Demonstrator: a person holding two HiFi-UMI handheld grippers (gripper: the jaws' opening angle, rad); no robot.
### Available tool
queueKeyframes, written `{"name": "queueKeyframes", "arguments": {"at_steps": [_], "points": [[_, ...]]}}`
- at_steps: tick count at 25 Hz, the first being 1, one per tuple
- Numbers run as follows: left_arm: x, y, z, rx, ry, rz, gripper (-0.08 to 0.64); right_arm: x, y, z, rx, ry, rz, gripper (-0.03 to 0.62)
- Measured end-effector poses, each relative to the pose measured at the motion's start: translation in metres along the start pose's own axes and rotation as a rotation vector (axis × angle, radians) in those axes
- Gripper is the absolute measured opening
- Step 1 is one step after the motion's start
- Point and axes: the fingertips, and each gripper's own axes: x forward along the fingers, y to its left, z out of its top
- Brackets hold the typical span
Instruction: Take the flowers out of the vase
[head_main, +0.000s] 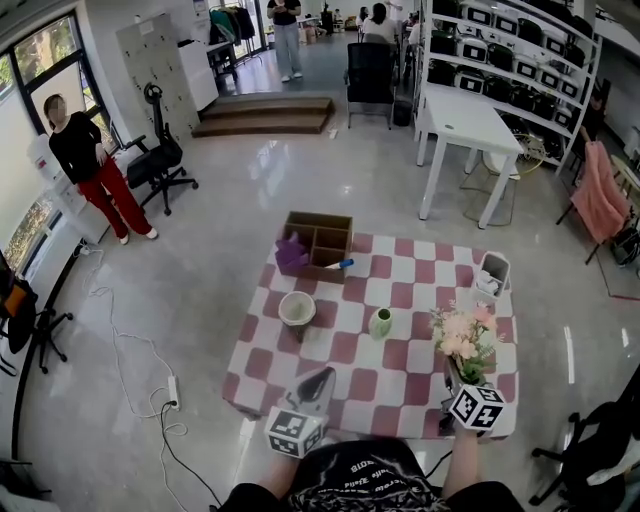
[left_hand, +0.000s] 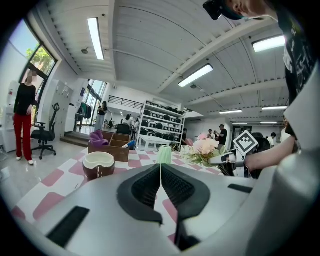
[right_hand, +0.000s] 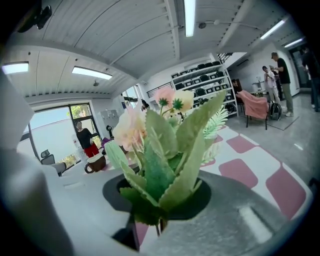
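Right gripper (right_hand: 160, 210) is pinching the flowers (right_hand: 165, 145) low on the stems, leaves crowding between its pads, jaws pressing on the bunch. In the head view it is sitting at the lower right (head_main: 456, 378), with the flowers (head_main: 463, 335) running up-frame from the pinch, blooms farthest out, over the near right corner of the table (head_main: 400, 270). Left gripper (left_hand: 160, 180) is idling at lower centre (head_main: 318, 380), pads pressed together on nothing. The vase (head_main: 381, 323) is standing apart, left of the flowers, between the two grippers, so the bunch looks clear of it. Setting them down is looking like the right hand's job, with bare cloth just below the stems.
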Motion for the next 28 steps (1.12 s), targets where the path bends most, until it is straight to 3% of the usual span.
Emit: {"name": "queueKeyframes", "arguments": {"at_steps": [8,24,26,28], "points": [[0.003,0.0,-0.003,-0.004,0.01,0.002,0.012,0.011,-0.004,-0.024,0.012,0.136,-0.013,0.118],[0.002,0.009,-0.009,-0.025,0.017,0.015,0.012,0.02,-0.01,-0.05,0.019,0.252,-0.053,0.183],[0.001,0.01,-0.011,-0.031,0.018,0.015,0.012,0.02,-0.009,-0.052,0.016,0.263,-0.048,0.204],[0.002,0.01,-0.011,-0.033,0.023,0.012,0.012,0.02,-0.006,-0.051,0.023,0.261,-0.035,0.272]]}}
